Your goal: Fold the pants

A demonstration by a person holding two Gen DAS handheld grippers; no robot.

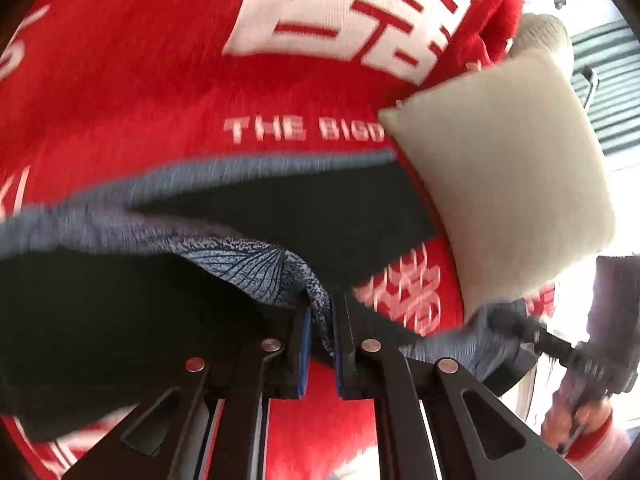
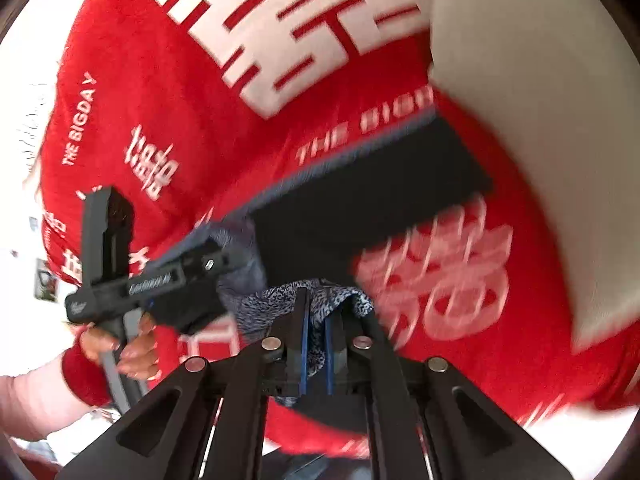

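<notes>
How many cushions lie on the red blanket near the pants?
1. A beige cushion lies on the red blanket, at the right, next to the far end of the dark pants. Others may be hidden outside both views.

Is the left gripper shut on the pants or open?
Shut on them: the left gripper pinches a bunched grey edge of the pants between its blue-padded fingers.

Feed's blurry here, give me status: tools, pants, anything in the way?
Left tool shut on pants. Right tool shut on pants too. Pants part-lifted off red blanket. Beige pillow beside the far end.
</notes>
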